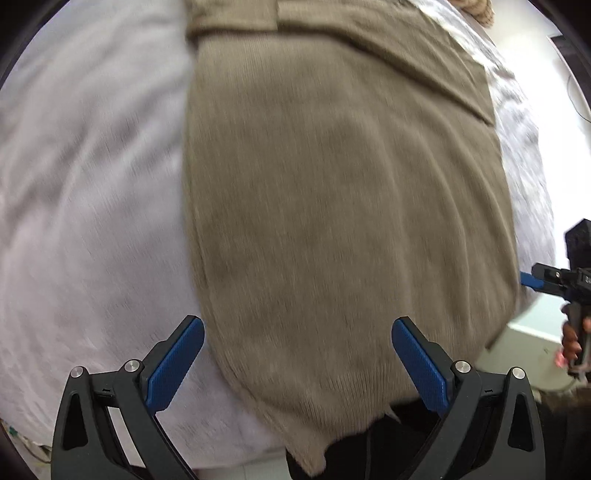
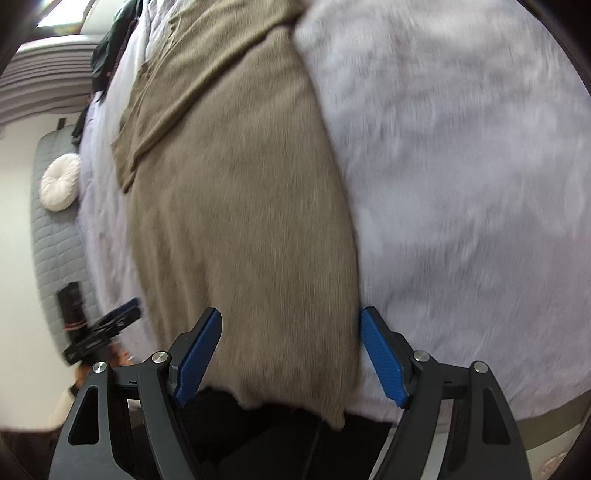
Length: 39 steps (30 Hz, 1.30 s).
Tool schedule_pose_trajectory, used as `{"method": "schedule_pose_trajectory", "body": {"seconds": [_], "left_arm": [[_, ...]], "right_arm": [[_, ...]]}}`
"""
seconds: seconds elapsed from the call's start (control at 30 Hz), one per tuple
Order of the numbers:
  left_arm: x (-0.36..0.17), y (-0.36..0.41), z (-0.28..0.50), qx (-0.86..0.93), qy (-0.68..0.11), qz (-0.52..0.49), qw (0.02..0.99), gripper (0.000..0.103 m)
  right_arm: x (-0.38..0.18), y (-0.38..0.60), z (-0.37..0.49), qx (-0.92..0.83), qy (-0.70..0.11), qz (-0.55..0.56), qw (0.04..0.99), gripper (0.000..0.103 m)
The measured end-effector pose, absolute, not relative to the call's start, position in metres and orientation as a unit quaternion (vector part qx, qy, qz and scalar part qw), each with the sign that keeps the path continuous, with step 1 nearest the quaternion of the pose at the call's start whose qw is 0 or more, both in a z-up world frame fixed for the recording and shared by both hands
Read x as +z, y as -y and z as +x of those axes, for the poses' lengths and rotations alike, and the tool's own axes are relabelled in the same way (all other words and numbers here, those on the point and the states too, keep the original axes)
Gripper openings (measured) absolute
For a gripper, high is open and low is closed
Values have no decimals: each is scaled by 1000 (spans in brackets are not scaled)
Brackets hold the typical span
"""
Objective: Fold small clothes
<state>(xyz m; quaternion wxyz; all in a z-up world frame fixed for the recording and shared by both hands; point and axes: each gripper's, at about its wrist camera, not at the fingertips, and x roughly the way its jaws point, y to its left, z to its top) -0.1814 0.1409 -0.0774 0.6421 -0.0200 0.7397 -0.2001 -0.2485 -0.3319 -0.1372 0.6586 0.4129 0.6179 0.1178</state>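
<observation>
**Both grippers above the near hem of a brown knit garment on a pale bedcover**

Your left gripper (image 1: pixel 297 354) appears with its two blue ribbed pads (image 1: pixel 173 363) set wide apart; nothing lies between them but air, and the garment shows below the gap. Your right gripper (image 2: pixel 291 354) likewise has its blue pads (image 2: pixel 197 363) spread wide and closed on nothing.

The brown knit garment (image 1: pixel 332 184) lies spread lengthwise on the pale lilac bedcover (image 1: pixel 92 184), running away from you. Its near hem (image 2: pixel 295 402) hangs a little over the bed's near edge, in front of something dark below. At the far end a folded layer of the same cloth (image 1: pixel 236 18) crosses the top, and in the right wrist view a strip of it (image 2: pixel 166 110) lies folded along the garment's left margin.

In the left wrist view your right gripper enters at the right border, beside the garment's right edge, with a hand (image 1: pixel 570 338) on its handle. In the right wrist view your left gripper shows blurred at the garment's left edge.

Beyond the bed, a round white cushion (image 2: pixel 61 182) rests against a grey quilted panel (image 2: pixel 51 240). Dark clothing (image 2: pixel 110 44) is heaped at the far corner.

No brand, label or writing can be read; both views are motion-blurred.
</observation>
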Motion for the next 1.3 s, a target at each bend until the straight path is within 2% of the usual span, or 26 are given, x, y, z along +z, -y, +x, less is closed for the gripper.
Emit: {"method": "schedule_pose_trajectory", "body": {"seconds": [0.3, 0.37, 0.4, 0.43, 0.47, 0.5, 0.53, 0.8, 0.9, 1.0, 1.03, 1.07, 1.1, 1.13, 1.27, 1.3], "left_arm": [[-91, -122, -200, -246, -772, -55, 583, 100], [-89, -122, -200, -239, -772, -50, 587, 79], [-89, -124, -200, -234, -772, -47, 589, 60], [-89, -128, -198, -232, -772, -48, 590, 37], [-88, -138, -196, -231, -771, -57, 590, 25], [-89, -147, -192, -229, -773, -80, 586, 8], [-89, -155, -189, -229, -775, -110, 579, 8], [-37, -189, -136, -236, -700, -214, 639, 8], [-24, -190, -108, -226, -679, -202, 669, 8], [-26, -187, -101, -206, -700, -144, 669, 8], [-31, -186, -105, -201, -715, -126, 658, 18], [-38, -185, -112, -197, -732, -115, 642, 33], [-46, -189, -122, -190, -746, -106, 629, 73], [-49, -191, -132, -184, -751, -99, 627, 86], [-71, -183, -178, -182, -783, -80, 589, 86], [-75, -181, -186, -182, -788, -83, 582, 86]], "right_arm": [[-161, 304, -255, 175, -627, 434, 622, 81], [-163, 303, -258, 177, -627, 450, 611, 79], [-164, 301, -258, 177, -628, 455, 606, 76], [-165, 300, -260, 175, -631, 456, 602, 55], [-167, 300, -261, 171, -636, 457, 599, 18], [-167, 301, -263, 170, -634, 460, 598, 10], [-164, 302, -263, 173, -626, 466, 600, 10], [-113, 324, -237, 231, -504, 553, 622, 10], [-100, 322, -210, 240, -498, 538, 637, 10], [-94, 312, -196, 255, -524, 494, 646, 10], [-96, 309, -197, 258, -531, 489, 642, 10], [-100, 310, -200, 260, -537, 487, 637, 10], [-104, 308, -203, 258, -543, 488, 633, 10], [-110, 308, -208, 255, -549, 491, 626, 10], [-136, 315, -238, 232, -570, 507, 604, 11], [-142, 318, -246, 227, -574, 513, 597, 14]]}}
